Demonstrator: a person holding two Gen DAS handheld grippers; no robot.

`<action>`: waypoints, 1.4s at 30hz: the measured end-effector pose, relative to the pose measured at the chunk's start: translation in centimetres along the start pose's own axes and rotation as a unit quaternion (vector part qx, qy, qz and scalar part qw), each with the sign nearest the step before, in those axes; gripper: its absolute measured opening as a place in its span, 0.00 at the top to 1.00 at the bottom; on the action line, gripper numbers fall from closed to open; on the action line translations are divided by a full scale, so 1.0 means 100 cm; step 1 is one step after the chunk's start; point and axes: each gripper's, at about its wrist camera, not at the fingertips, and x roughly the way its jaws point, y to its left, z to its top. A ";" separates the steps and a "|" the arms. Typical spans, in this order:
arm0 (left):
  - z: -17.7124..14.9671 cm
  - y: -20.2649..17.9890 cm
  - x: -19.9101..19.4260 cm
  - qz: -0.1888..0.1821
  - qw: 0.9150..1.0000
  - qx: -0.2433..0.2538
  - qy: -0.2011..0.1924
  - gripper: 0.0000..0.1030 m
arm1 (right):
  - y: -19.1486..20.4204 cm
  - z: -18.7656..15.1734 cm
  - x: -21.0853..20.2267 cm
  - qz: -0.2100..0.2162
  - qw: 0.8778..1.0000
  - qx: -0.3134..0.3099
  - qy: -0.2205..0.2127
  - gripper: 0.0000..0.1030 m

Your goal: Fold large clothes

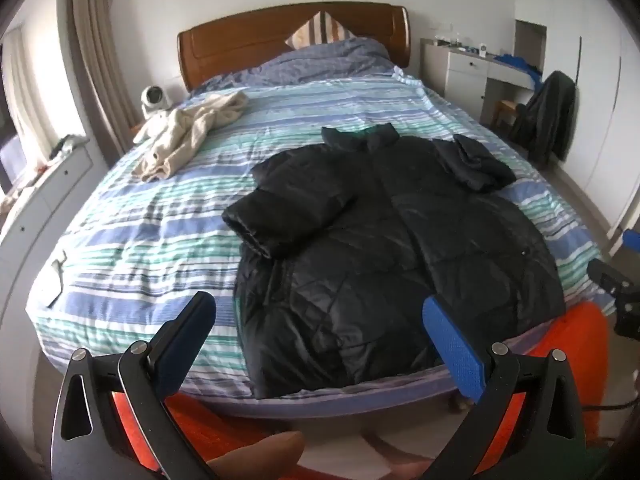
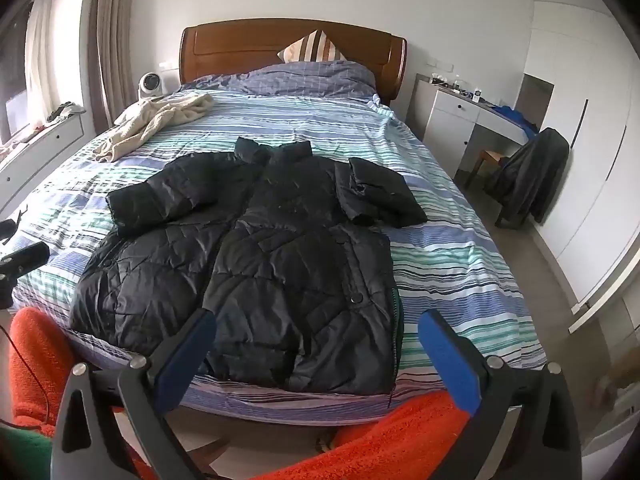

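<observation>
I stand at the foot of a bed [image 1: 140, 240] covered with a quilt striped in blue, green and white. Its wooden headboard [image 1: 248, 40] is against the far white wall, with a striped pillow [image 1: 320, 30] propped at it above a blue duvet. A curtain [image 1: 92, 40] hangs at the window on the left, and a small white fan [image 1: 152, 98] sits beside the bed there. A white desk [image 2: 460, 116] is in the right corner, with a chair [image 2: 532, 176] draped in dark cloth and white wardrobe doors beyond.

The black jacket [image 1: 380, 248] lies flat on the quilt, collar toward the headboard, hem at the near edge of the bed. Both sleeves are folded in over the body. A beige garment [image 1: 188, 136] lies crumpled at the far left, well apart from the jacket.

My left claw [image 1: 320, 344] hovers off the foot of the bed, jaws spread wide, nothing between them. My right claw [image 2: 316, 348] does the same, over the hem. Neither touches the jacket.

Orange fleece [image 2: 380, 440] fills the bottom of both views and hides the floor near me. The small items on the desk are too small to name. The window-side ledge at left is cut off by the lens rim, and the clutter on it is blurred.
</observation>
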 end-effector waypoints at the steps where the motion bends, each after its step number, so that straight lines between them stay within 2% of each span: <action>1: -0.001 0.000 0.000 -0.001 1.000 0.001 0.003 0.00 | 0.001 0.000 0.000 -0.001 1.000 -0.001 -0.001 0.00; 5: -0.003 0.000 0.004 -0.011 1.000 -0.003 0.022 0.00 | 0.000 -0.001 0.000 -0.003 1.000 0.001 0.000 0.00; 12: -0.001 0.000 0.001 -0.010 1.000 -0.007 0.014 0.00 | -0.003 0.001 -0.001 -0.007 1.000 0.008 0.002 0.00; 33: -0.002 0.006 0.010 0.010 0.999 -0.023 0.034 0.00 | -0.006 -0.005 0.006 -0.010 1.000 0.017 0.016 0.00; 42: -0.002 0.006 0.009 0.008 0.999 -0.026 0.033 0.00 | -0.004 -0.005 0.010 -0.011 1.000 0.015 0.018 0.00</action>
